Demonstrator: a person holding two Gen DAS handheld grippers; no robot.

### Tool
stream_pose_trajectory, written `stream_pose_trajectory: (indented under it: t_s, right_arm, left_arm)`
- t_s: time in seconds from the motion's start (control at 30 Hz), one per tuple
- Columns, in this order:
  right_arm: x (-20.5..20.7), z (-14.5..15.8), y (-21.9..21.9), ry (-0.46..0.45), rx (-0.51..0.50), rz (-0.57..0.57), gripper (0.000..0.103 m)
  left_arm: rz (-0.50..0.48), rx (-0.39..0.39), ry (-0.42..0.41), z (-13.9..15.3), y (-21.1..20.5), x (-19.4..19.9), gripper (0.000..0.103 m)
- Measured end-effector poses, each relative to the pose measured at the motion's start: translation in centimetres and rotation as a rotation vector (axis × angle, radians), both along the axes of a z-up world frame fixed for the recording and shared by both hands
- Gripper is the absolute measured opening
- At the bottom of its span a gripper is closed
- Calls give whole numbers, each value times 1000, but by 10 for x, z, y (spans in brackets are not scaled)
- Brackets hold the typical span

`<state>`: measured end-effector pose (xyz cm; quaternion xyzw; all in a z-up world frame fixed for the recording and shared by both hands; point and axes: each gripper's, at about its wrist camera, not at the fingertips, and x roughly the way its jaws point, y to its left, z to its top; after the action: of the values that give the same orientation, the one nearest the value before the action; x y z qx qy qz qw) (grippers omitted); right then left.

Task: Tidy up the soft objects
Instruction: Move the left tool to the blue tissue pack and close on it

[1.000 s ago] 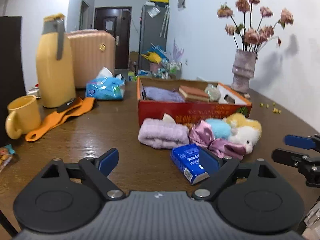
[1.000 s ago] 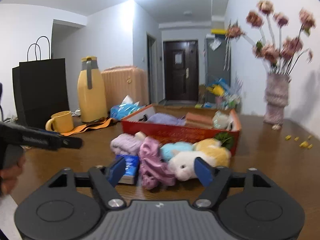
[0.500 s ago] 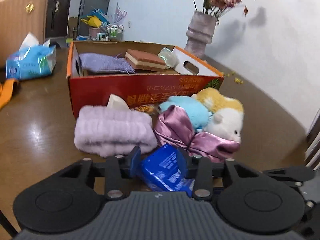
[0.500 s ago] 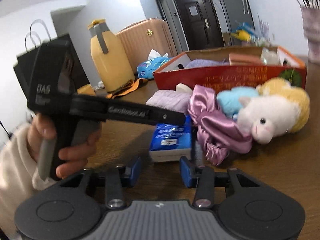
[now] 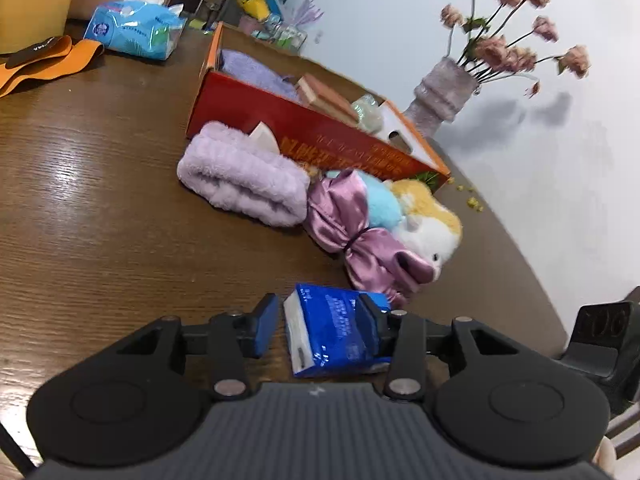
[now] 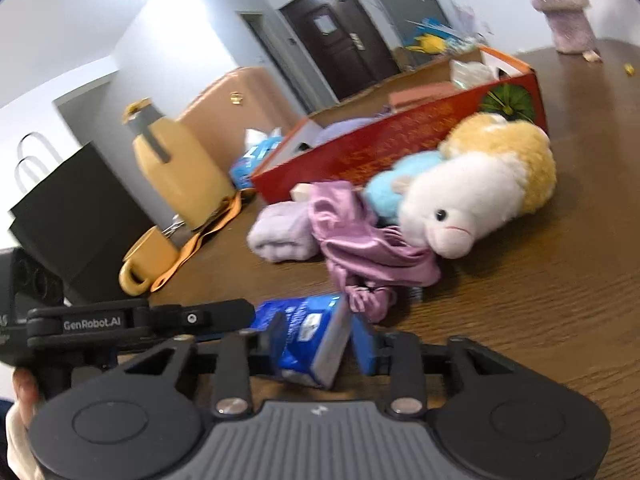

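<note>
A small blue tissue pack (image 5: 336, 332) (image 6: 304, 328) lies on the brown table, and both grippers reach round it. My left gripper (image 5: 320, 324) has its right pad against the pack, while a sliver of table shows beside its left pad. My right gripper (image 6: 320, 340) comes from the other side with its jaws closing; a narrow gap remains at its right pad. Behind the pack lie a lilac rolled towel (image 5: 240, 184) (image 6: 280, 232), a pink satin bow (image 5: 352, 232) (image 6: 360, 240) and a white, yellow and blue plush toy (image 5: 424, 216) (image 6: 480, 192). They rest against a red cardboard box (image 5: 320, 136) (image 6: 400, 140).
The box holds a purple cloth (image 5: 256, 72) and a sponge (image 5: 324, 96). A vase of dried flowers (image 5: 444, 92) stands beyond it. To the left are a blue tissue bag (image 5: 136, 28), an orange strap (image 5: 44, 64), a yellow jug (image 6: 176, 172), a yellow mug (image 6: 148, 260) and a black bag (image 6: 80, 208).
Both grippers have dropped toward the table and closed in on the blue tissue pack from opposite sides. Their jaws have narrowed from wide open, and both views have rolled.
</note>
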<state>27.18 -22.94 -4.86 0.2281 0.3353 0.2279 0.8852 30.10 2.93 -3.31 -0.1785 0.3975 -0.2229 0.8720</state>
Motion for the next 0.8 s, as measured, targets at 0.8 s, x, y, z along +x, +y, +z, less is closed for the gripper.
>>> stream_pose_trajectory:
  t_s: [0.8]
  right_arm:
    - [-35,1,4,14,-36,63,21]
  left_arm:
    - [12,-48,16,-12,6,-51,26]
